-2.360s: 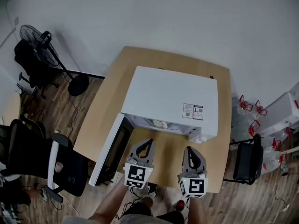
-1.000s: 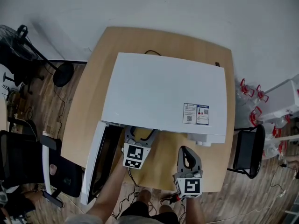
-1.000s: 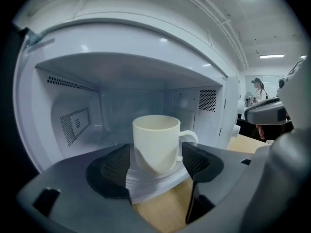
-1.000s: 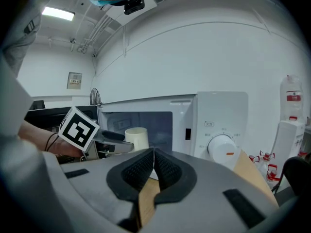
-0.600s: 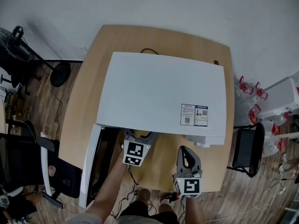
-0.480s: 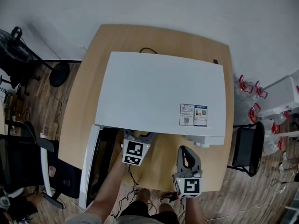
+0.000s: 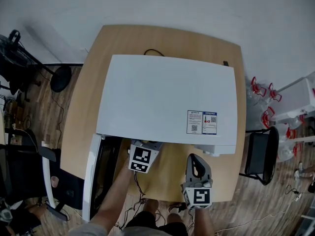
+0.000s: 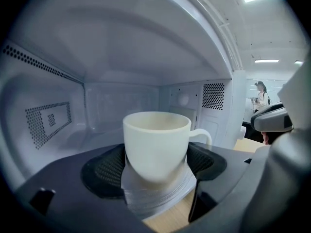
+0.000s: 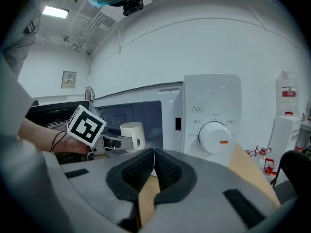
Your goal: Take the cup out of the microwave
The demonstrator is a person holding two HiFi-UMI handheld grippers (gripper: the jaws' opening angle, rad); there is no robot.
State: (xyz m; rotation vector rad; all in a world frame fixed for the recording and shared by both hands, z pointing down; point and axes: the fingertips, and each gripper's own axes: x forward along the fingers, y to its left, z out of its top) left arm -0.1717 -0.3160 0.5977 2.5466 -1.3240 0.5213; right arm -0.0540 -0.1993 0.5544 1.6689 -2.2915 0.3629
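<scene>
Step in hand: reach and straddle, grasp not yet made.

- Cup (image 8: 155, 144): white, upright on the glass turntable (image 8: 156, 200) inside the microwave (image 7: 167, 97), handle (image 8: 201, 137) pointing to the right in the left gripper view. From the head view the cavity is hidden under the white top.
- Left gripper (image 7: 146, 144): nose in at the cavity mouth, jaws spread as wide as they go and just been opening. The cup body stands between the 2 pads. The pads look clear of its wall, though the right one is close.
- Right gripper (image 9: 153, 164): out in front of the control panel over the table (image 7: 172, 37), pads pressed together on nothing, idle.
- Door (image 7: 92, 176): swung fully open to the left.

Next move, as judged: close the left jaws on the body below the rim, squarely and clear of the handle. Lift only enough to free the turntable, then draw straight back out under the cavity roof.

Against the frame 2.4 s back: the head has come over the microwave, so the cup no longer shows from above. The left gripper has gone from open table to under the front edge; the right has hardly shifted
</scene>
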